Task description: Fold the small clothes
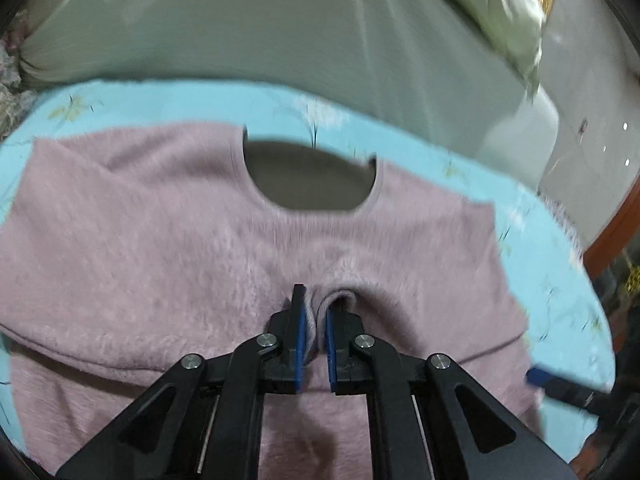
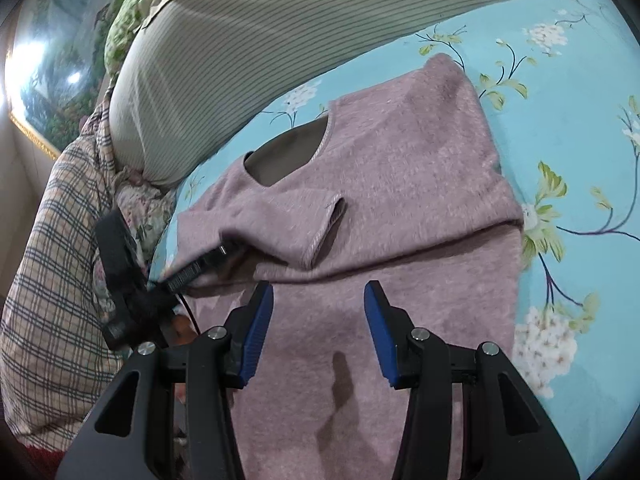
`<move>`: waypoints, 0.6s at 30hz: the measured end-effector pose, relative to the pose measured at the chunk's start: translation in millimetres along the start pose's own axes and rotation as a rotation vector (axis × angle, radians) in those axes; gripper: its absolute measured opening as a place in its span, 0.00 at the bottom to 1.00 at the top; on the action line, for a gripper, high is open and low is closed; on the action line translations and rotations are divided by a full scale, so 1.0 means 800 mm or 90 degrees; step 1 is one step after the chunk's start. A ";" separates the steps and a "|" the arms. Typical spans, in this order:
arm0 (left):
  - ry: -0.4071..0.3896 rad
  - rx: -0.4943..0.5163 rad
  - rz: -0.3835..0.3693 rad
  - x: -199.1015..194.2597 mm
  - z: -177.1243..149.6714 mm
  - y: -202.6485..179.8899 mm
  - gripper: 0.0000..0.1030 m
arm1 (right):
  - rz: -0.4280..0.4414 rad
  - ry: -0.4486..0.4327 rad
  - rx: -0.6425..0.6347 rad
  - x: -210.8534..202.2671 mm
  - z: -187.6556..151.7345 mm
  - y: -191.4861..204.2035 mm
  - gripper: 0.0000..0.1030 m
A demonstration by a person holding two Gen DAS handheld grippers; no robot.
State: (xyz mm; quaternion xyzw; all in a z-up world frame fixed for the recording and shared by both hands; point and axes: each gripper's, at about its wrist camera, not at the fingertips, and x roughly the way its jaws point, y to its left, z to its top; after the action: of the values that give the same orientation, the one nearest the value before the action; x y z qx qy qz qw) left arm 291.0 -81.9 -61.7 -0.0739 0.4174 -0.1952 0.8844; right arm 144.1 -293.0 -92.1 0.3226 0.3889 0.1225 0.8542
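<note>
A fuzzy pink sweater (image 1: 160, 240) lies on a light blue floral sheet (image 1: 552, 280), round neck opening away from me, with a fold across its body. My left gripper (image 1: 316, 320) is shut on a pinched ridge of the sweater's fabric below the neckline. In the right wrist view the sweater (image 2: 400, 184) lies with its upper part folded over the lower part, a sleeve cuff (image 2: 324, 232) on top. My left gripper (image 2: 216, 256) shows there at the sweater's left edge, tips in the fabric. My right gripper (image 2: 319, 320) is open and empty above the lower part.
A grey-green striped cushion (image 2: 240, 60) lies beyond the sheet (image 2: 580, 160). A plaid cloth (image 2: 52, 280) and a floral fabric bundle (image 2: 140, 208) lie at the left. A framed picture (image 2: 52, 60) stands at the far left. My right gripper's blue tip (image 1: 538, 378) shows in the left wrist view.
</note>
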 end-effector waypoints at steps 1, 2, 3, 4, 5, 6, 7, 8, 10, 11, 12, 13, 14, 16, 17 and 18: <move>0.012 0.000 0.000 0.003 -0.005 0.001 0.12 | 0.003 0.001 0.002 0.003 0.003 0.001 0.47; 0.018 -0.001 0.000 0.003 -0.007 0.005 0.17 | 0.007 0.001 0.004 0.007 0.007 0.003 0.47; 0.022 0.000 -0.002 0.000 -0.011 0.009 0.20 | 0.012 0.001 0.006 0.011 0.012 0.006 0.47; 0.025 0.002 -0.006 -0.005 -0.020 0.012 0.28 | 0.018 -0.002 0.005 0.015 0.017 0.009 0.47; 0.022 0.003 -0.003 -0.016 -0.025 0.016 0.36 | 0.023 -0.004 0.004 0.022 0.024 0.014 0.47; 0.015 0.003 0.001 -0.027 -0.029 0.020 0.41 | 0.024 -0.003 0.005 0.028 0.029 0.016 0.47; 0.006 0.000 0.011 -0.040 -0.032 0.025 0.49 | 0.023 0.001 0.007 0.036 0.035 0.017 0.47; -0.005 -0.007 0.025 -0.054 -0.037 0.032 0.53 | 0.018 0.007 0.011 0.047 0.041 0.018 0.47; -0.024 -0.035 0.068 -0.079 -0.047 0.059 0.53 | 0.003 0.023 0.012 0.070 0.048 0.019 0.47; -0.031 -0.058 0.102 -0.090 -0.051 0.078 0.53 | -0.004 0.030 0.012 0.079 0.050 0.020 0.47; -0.038 -0.079 0.125 -0.099 -0.054 0.094 0.53 | -0.015 0.045 0.011 0.095 0.052 0.020 0.47; -0.046 -0.105 0.153 -0.110 -0.057 0.114 0.53 | -0.020 0.054 0.010 0.105 0.053 0.020 0.47; -0.055 -0.133 0.184 -0.121 -0.061 0.136 0.53 | -0.024 0.063 0.009 0.115 0.054 0.021 0.47; -0.059 -0.169 0.211 -0.132 -0.064 0.168 0.53 | -0.027 0.081 0.011 0.135 0.052 0.023 0.47; -0.053 -0.189 0.219 -0.133 -0.065 0.186 0.52 | -0.022 0.086 0.011 0.141 0.051 0.024 0.47; -0.048 -0.201 0.225 -0.133 -0.066 0.197 0.52 | -0.017 0.087 0.007 0.147 0.049 0.027 0.32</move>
State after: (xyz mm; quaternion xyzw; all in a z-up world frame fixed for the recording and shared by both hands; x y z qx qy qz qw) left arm 234.1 106.9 -66.0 -0.1444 0.4160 0.0329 0.8972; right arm 252.7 -240.4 -127.5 0.3128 0.4514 0.1307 0.8254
